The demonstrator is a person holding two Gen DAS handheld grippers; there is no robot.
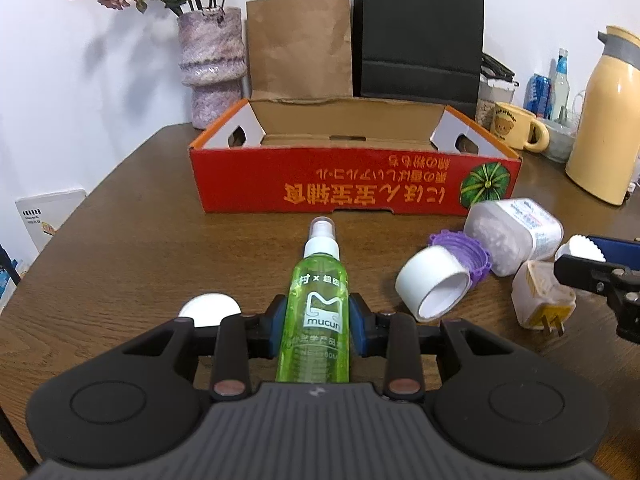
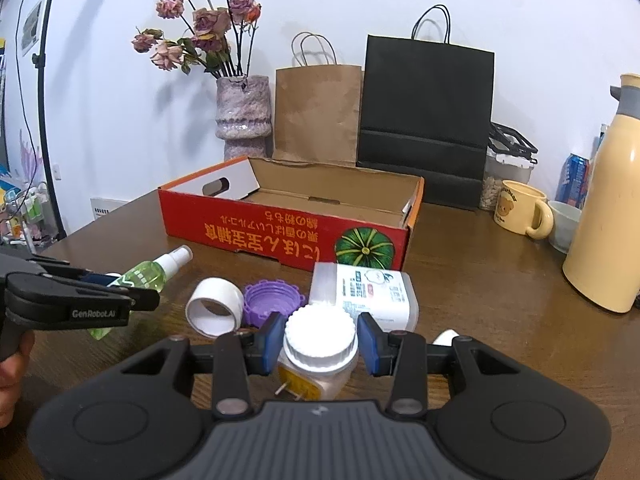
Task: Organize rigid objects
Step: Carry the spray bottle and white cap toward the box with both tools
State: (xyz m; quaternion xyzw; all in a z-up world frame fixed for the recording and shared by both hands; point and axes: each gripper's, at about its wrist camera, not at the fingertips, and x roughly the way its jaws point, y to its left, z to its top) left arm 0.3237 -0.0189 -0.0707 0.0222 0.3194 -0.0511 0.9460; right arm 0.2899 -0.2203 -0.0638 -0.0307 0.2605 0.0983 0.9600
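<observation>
My left gripper (image 1: 318, 320) is shut on a green spray bottle (image 1: 316, 308), which lies along the fingers with its white nozzle toward the red cardboard box (image 1: 352, 184). From the right wrist view the same bottle (image 2: 148, 276) shows at the left, low over the table. My right gripper (image 2: 320, 342) is shut on a white ribbed cap (image 2: 320, 336), just above a cream plug adapter (image 2: 308, 380). A white tape roll (image 2: 214, 306), a purple lid (image 2: 270, 300) and a clear container (image 2: 368, 292) on its side lie before the open box.
A vase of dried flowers (image 2: 242, 116), a brown paper bag (image 2: 318, 112) and a black one (image 2: 426, 120) stand behind the box. At the right are a yellow mug (image 2: 516, 208), a small bowl (image 2: 564, 224) and a cream thermos (image 2: 608, 216). A white disc (image 1: 208, 308) lies left of the bottle.
</observation>
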